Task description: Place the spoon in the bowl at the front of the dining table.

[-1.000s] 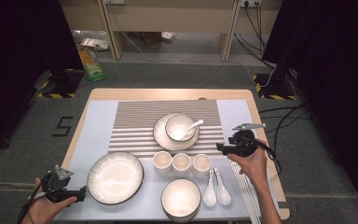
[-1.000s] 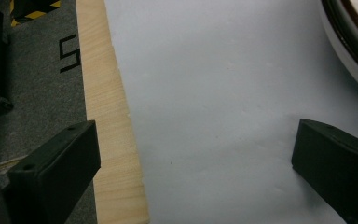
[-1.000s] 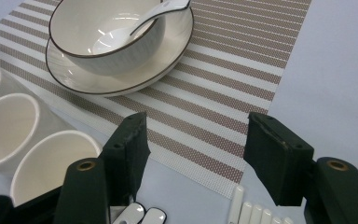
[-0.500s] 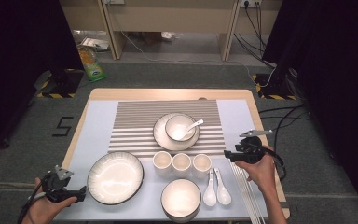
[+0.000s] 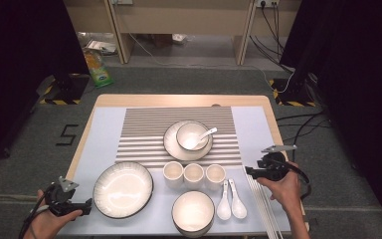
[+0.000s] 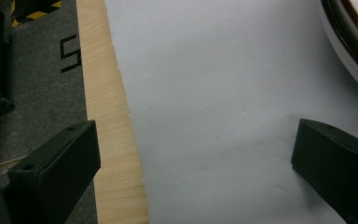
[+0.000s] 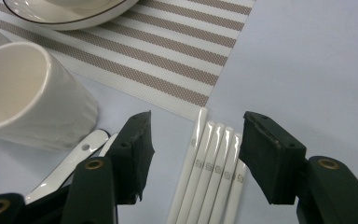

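Note:
Several white chopsticks [image 7: 209,163] lie side by side on the pale blue mat, right of two white spoons [image 5: 231,199]. My right gripper [image 7: 198,128] is open, one jaw on each side of the chopsticks' far tips, with nothing between the jaws touching them. In the high view the right gripper [image 5: 248,172] hovers over the chopsticks [image 5: 263,199] near the table's right edge. My left gripper [image 6: 193,135] is open over bare mat. It sits at the near left corner [image 5: 85,205], just left of the large plate [image 5: 123,188].
Three white cups [image 5: 194,174] stand in a row, and the nearest cup [image 7: 28,93] is left of my right jaws. A bowl [image 5: 193,211] sits at the front. A plate bearing a bowl and spoon [image 5: 171,144] rests on the striped mat [image 5: 144,134]. The table's wooden edge [image 6: 107,116] runs along the left.
My right gripper has moved toward the near edge and slightly right, coming down over the chopsticks' tips. The left gripper has stayed put.

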The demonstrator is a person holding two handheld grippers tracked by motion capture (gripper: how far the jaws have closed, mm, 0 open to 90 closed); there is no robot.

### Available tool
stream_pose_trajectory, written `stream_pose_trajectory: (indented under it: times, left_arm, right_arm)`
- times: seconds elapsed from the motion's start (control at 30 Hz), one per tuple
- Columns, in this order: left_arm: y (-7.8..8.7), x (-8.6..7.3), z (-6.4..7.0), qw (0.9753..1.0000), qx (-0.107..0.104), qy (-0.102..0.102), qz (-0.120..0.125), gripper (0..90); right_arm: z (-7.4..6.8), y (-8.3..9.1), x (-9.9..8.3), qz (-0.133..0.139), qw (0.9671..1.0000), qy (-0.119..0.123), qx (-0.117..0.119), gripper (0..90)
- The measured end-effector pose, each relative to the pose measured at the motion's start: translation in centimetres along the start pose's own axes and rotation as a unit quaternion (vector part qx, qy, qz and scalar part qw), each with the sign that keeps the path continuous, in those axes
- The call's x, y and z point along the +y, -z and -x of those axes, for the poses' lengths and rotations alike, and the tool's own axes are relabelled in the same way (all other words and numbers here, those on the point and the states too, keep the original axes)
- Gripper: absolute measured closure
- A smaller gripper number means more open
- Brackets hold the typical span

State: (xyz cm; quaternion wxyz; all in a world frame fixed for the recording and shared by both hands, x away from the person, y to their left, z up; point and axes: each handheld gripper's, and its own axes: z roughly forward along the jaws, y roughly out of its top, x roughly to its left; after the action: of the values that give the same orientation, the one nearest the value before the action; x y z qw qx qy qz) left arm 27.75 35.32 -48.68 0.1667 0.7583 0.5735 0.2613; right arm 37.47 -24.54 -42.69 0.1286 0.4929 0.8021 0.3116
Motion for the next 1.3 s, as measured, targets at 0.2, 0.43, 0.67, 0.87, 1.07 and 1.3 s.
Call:
stream_pose_trajectory:
  times: [0.2,0.43,0.67,0.87,1.07,1.3]
  left_arm:
    - [0.0,0.0,0.0,1.0000,0.000,0.000,0.000,0.0]
    - [0.0,0.0,0.0,1.0000,0.000,0.000,0.000,0.0]
    - [0.0,0.0,0.0,1.0000,0.001,0.000,0.000,0.0]
    - [0.0,0.0,0.0,1.0000,0.001,0.000,0.000,0.1]
    - [0.0,0.0,0.0,1.0000,0.002,0.000,0.000,0.0]
    - [0.0,0.0,0.0,1.0000,0.001,0.000,0.000,0.0]
  right_arm:
    - [0.4,0.2,-0.7,-0.009,1.0000,0.000,-0.002,44.7]
    - [0.9,0.7,-1.5,-0.018,0.9998,-0.003,-0.007,45.3]
    - [1.5,1.0,-2.5,-0.030,0.9995,-0.004,-0.009,47.3]
    - [2.0,0.9,-3.4,-0.041,0.9990,-0.006,-0.016,48.6]
    - [2.3,0.6,-4.0,-0.059,0.9980,-0.002,-0.020,50.7]
    - [2.2,0.6,-4.2,-0.064,0.9978,-0.002,-0.016,51.8]
